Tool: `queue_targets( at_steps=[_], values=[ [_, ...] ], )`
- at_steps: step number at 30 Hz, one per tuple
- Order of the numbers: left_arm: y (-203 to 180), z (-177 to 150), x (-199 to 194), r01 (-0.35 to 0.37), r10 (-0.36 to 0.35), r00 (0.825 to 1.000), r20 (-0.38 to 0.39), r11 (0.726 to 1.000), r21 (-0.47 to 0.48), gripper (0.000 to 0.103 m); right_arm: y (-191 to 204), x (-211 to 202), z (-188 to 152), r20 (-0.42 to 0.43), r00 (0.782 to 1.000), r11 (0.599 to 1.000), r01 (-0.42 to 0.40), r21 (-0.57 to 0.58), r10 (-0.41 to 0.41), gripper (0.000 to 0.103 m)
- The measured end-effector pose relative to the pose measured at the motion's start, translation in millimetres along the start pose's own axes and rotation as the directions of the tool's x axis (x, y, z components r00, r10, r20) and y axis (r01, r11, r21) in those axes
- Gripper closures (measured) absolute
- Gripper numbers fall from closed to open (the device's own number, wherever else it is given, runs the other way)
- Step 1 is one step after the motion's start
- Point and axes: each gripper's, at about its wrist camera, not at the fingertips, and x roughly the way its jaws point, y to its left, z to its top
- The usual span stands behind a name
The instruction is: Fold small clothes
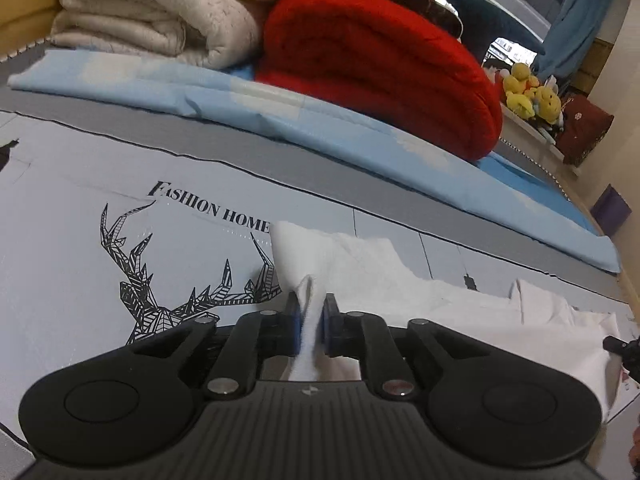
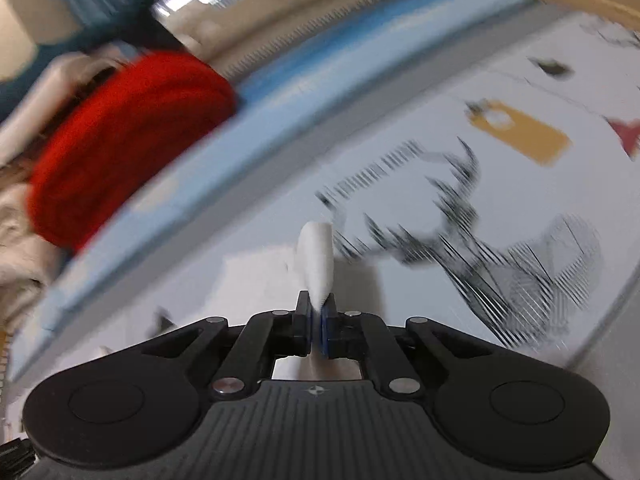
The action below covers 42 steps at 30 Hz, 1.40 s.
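A small white garment (image 1: 400, 280) lies spread on the grey printed bed sheet (image 1: 80, 208), running to the right in the left wrist view. My left gripper (image 1: 312, 312) is shut on a bunched edge of it, just above the sheet. In the right wrist view, which is motion-blurred, my right gripper (image 2: 318, 312) is shut on another white edge of the garment (image 2: 316, 256), which sticks up between the blue pads. The tip of the right gripper shows at the right edge of the left wrist view (image 1: 620, 346).
A folded light blue sheet (image 1: 280, 112) lies across the bed behind the garment. On it sit a rolled red blanket (image 1: 380, 64) and a cream quilt (image 1: 152, 12). Yellow plush toys (image 1: 528, 92) stand on a shelf at far right. A deer print (image 1: 180, 280) marks the bed sheet.
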Motion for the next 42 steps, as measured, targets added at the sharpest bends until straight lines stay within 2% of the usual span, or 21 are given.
queue_targets(
  at_steps=[2, 4, 6, 9, 11, 12, 13, 14, 15, 16, 17, 18, 20, 22, 23, 24, 26, 29, 32, 37, 42],
  values=[
    [4, 1, 1, -0.056, 0.055, 0.998, -0.040, 0.998, -0.027, 0.074, 6, 1, 2, 0.003, 0.999, 0.998, 0.050, -0.034, -0.049, 0.097],
    [9, 3, -10, -0.095, 0.093, 0.995, -0.026, 0.993, -0.067, 0.074, 3, 4, 1, -0.015, 0.993, 0.993, 0.114, -0.023, -0.114, 0.088],
    [8, 4, -20, -0.058, 0.056, 0.998, -0.035, 0.995, -0.083, 0.074, -2, 1, 2, -0.025, 0.991, 0.991, 0.133, 0.012, -0.132, 0.083],
    [-4, 0, -27, 0.044, -0.049, 0.995, -0.087, 0.998, -0.050, 0.074, -3, -5, 2, -0.042, 0.991, 0.991, 0.131, 0.020, -0.131, 0.082],
    [-9, -8, -18, 0.111, -0.114, 0.980, -0.161, 0.993, -0.030, 0.074, 1, -6, 0, -0.098, 0.988, 0.993, 0.121, 0.000, -0.121, 0.082],
    [-7, -15, -8, 0.103, -0.104, 0.971, -0.214, 0.995, -0.014, 0.074, 2, -5, -4, -0.137, 0.984, 0.993, 0.117, -0.006, -0.117, 0.082],
    [-3, -24, 3, 0.039, -0.037, 0.960, -0.278, 0.999, 0.002, 0.076, 2, -3, -7, -0.170, 0.980, 0.995, 0.102, -0.009, -0.102, 0.082],
    [3, -33, 10, -0.008, 0.008, 0.944, -0.329, 1.000, 0.001, 0.096, 0, 1, -12, -0.216, 0.971, 0.995, 0.095, -0.024, -0.098, 0.082],
    [10, -37, 8, -0.014, 0.003, 0.944, -0.329, 0.999, -0.031, 0.097, -1, 8, -18, -0.275, 0.951, 0.990, 0.128, -0.063, -0.140, 0.082],
    [14, -37, 2, -0.006, -0.018, 0.948, -0.318, 0.997, -0.073, 0.097, -5, 11, -25, -0.299, 0.932, 0.978, 0.183, -0.100, -0.205, 0.088],
    [14, -36, -4, 0.003, -0.032, 0.952, -0.306, 0.996, -0.093, 0.096, -7, 7, -28, -0.276, 0.934, 0.974, 0.205, -0.101, -0.225, 0.091],
    [12, -35, -10, 0.018, -0.043, 0.959, -0.281, 0.996, -0.092, 0.095, -6, 2, -28, -0.253, 0.938, 0.971, 0.219, -0.099, -0.238, 0.086],
    [9, -41, -14, 0.012, -0.025, 0.964, -0.264, 0.999, -0.050, 0.091, -3, -4, -30, -0.223, 0.958, 0.980, 0.154, -0.125, -0.179, 0.085],
    [7, -55, -9, 0.004, -0.011, 0.944, -0.330, 1.000, -0.021, 0.093, -6, -3, -36, -0.252, 0.943, 0.969, 0.179, -0.168, -0.218, 0.084],
    [7, -56, -16, 0.007, -0.012, 0.944, -0.329, 1.000, -0.016, 0.092, -13, -6, -39, -0.274, 0.930, 0.966, 0.208, -0.154, -0.244, 0.078],
    [4, -55, -28, -0.013, 0.011, 0.944, -0.329, 1.000, -0.005, 0.092, -19, -14, -39, -0.271, 0.932, 0.970, 0.218, -0.109, -0.240, 0.068],
    [-5, -51, -68, 0.000, 0.007, 0.969, -0.249, 1.000, 0.026, 0.091, -23, -47, -31, -0.223, 0.945, 0.971, 0.238, -0.033, -0.240, 0.070],
    [-11, -47, -127, 0.050, -0.042, 0.983, -0.176, 0.998, 0.036, 0.091, -11, -114, -20, -0.086, 0.981, 0.983, 0.171, -0.064, -0.176, 0.070],
    [-15, -57, -185, 0.073, -0.065, 0.991, -0.114, 0.995, 0.067, 0.091, -4, -179, -19, -0.018, 0.997, 0.992, 0.078, -0.099, -0.080, 0.070],
    [0, -114, -265, 0.108, -0.104, 0.992, -0.066, 0.992, 0.067, 0.091, -16, -271, -57, 0.018, 1.000, 0.980, -0.019, -0.200, 0.023, 0.066],
    [25, -194, -277, 0.058, -0.051, 0.989, -0.139, 0.997, 0.049, 0.091, -52, -285, -111, -0.089, 0.995, 0.984, 0.020, -0.178, -0.036, 0.065]
  ],
)
